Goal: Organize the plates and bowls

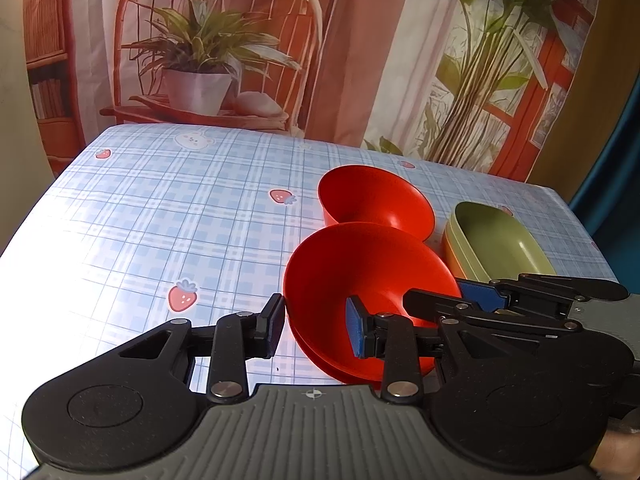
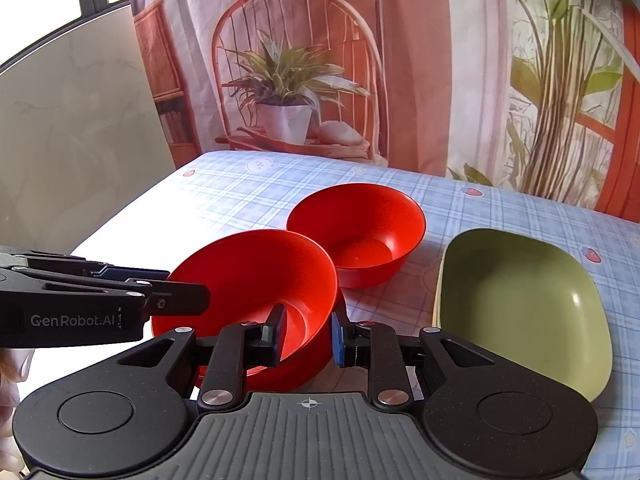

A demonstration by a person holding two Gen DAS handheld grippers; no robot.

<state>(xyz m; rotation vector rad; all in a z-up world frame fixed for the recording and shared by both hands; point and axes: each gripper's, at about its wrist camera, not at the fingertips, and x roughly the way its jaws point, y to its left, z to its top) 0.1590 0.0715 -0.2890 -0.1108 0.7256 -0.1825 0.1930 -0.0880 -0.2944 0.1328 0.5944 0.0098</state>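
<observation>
A red bowl [image 1: 372, 264] [image 2: 256, 264] is held tilted between both grippers, low over the checked tablecloth [image 1: 160, 220]. My left gripper [image 1: 316, 328] is shut on its left wall, one finger outside and one inside. My right gripper [image 2: 308, 334] is shut on the opposite wall in the same way. A double edge low on this bowl hints at a second red bowl nested under it. Another red bowl [image 1: 372, 200] [image 2: 360, 236] stands upright on the cloth just behind. To the right are stacked green square dishes [image 1: 500, 240] [image 2: 520, 304].
The table's far edge meets a printed backdrop of a chair and plants [image 2: 288, 92]. A pale panel [image 2: 80, 140] stands beyond the left edge. The cloth to the left of the bowls lies in bright glare [image 1: 80, 280]. A hand shows at the lower left [image 2: 8, 380].
</observation>
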